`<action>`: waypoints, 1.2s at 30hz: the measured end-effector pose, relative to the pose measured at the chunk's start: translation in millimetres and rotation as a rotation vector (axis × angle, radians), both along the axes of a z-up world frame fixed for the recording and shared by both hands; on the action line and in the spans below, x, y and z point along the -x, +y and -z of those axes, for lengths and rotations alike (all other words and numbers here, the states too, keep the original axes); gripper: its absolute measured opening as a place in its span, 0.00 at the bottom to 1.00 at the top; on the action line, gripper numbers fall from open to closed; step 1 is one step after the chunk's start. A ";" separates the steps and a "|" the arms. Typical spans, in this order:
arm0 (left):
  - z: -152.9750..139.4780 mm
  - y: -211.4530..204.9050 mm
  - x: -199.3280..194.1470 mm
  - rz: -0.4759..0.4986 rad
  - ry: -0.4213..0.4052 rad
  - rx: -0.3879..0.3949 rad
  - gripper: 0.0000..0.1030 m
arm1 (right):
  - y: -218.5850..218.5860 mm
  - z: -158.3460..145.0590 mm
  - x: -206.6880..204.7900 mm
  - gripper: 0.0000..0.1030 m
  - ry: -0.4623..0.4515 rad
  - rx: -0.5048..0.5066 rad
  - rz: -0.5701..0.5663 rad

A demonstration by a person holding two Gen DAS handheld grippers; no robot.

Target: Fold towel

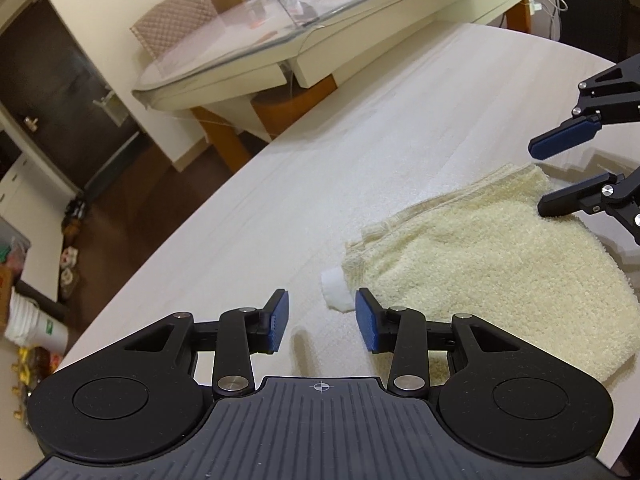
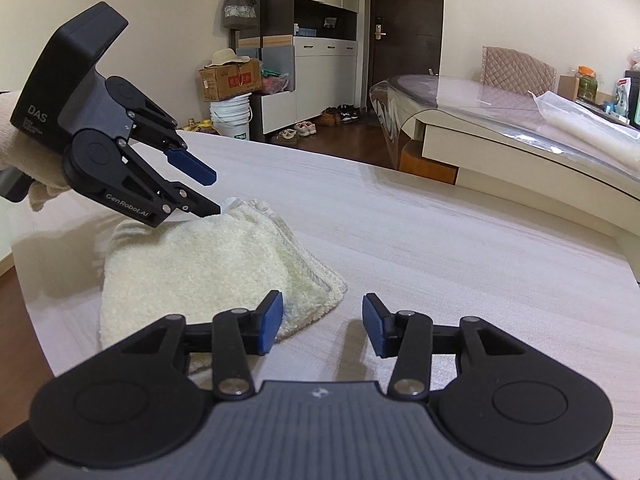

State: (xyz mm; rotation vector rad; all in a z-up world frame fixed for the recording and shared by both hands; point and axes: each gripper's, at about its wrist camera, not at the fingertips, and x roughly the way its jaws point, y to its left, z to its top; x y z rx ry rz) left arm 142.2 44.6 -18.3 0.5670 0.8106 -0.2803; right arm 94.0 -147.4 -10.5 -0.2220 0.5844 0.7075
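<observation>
I am holding a two-finger gripper in each hand above a pale, wood-grain table point(image 2: 440, 248). The cream terry towel point(image 1: 488, 264) is lying on that table, already doubled over into a small, thick, roughly square bundle, with a white label point(image 1: 335, 286) sticking out at one corner.

My left gripper point(image 1: 322, 322) is hovering just beside that label corner. Its blue-padded fingers point(image 1: 280, 320) are standing apart with nothing between them, only bare table showing in the gap. In the right wrist view the same gripper point(image 2: 212, 194) is poised over the far edge of the towel, its lower finger close to the cloth; I cannot tell whether it is touching.

My right gripper point(image 2: 322, 322) is sitting at the opposite corner. Its fingers are also spread and holding nothing; one pad is in front of the towel's edge, the other is over bare table.

I am judging that both hands are letting go after a fold. The next move is calling either for a fresh pinch on two corners for one more fold, or for pulling both hands clear if this is the final shape.

The towel's near edge is hidden behind my gripper bodies, so I cannot count its layers. My gloved hand point(image 2: 24, 152) is cut off at the frame edge.
</observation>
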 end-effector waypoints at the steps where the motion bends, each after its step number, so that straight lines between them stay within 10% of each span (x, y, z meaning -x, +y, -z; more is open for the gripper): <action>1: 0.2 -0.1 0.0 -0.002 -0.003 0.000 0.40 | 0.1 0.0 0.0 0.49 -0.003 0.003 0.001; 20: -16.6 52.0 49.1 -0.097 0.008 0.303 0.41 | -13.5 -12.2 2.7 0.44 0.043 -0.098 0.049; 36: -21.5 30.9 63.3 0.021 0.019 0.356 0.39 | -4.3 -14.2 -10.2 0.39 0.019 -0.075 0.045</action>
